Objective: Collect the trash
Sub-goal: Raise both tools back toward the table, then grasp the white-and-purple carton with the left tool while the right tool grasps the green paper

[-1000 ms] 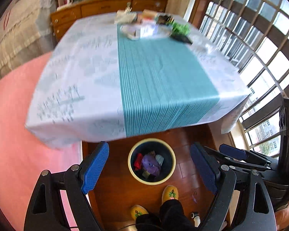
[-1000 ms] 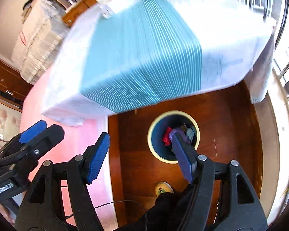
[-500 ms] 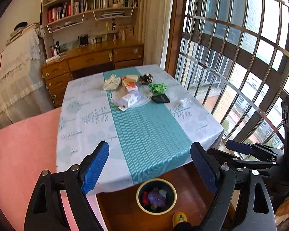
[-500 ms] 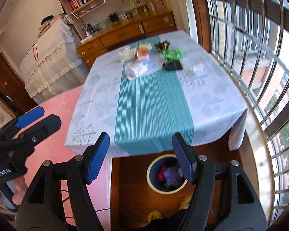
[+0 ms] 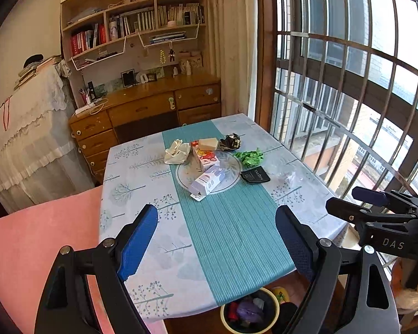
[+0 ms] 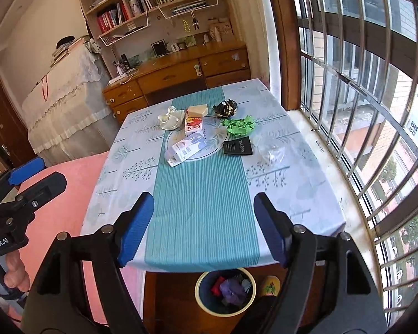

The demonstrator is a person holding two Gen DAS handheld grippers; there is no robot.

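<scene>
Trash lies clustered at the far end of the cloth-covered table (image 6: 292, 194), at twelve o'clock from both grippers. Counted there: one crumpled cream tissue wad (image 6: 170, 118), two printed cartons (image 6: 187, 147), one beige block (image 6: 197, 110), one crumpled black wrapper (image 6: 225, 108), one crumpled green wrapper (image 6: 239, 124), one flat black packet (image 6: 238, 146) and one clear plastic scrap (image 6: 267, 147); several rest on or beside a round glass plate (image 6: 217, 139). The round yellow-rimmed bin (image 6: 225, 292), already holding scraps, stands on the floor at six o'clock under the near table edge. The left gripper (image 5: 216, 239) is spread and empty; the right gripper (image 6: 204, 226), its jaws just widened, holds nothing. I judge this the reach-out step: next, carry a gripper across to one piece.
</scene>
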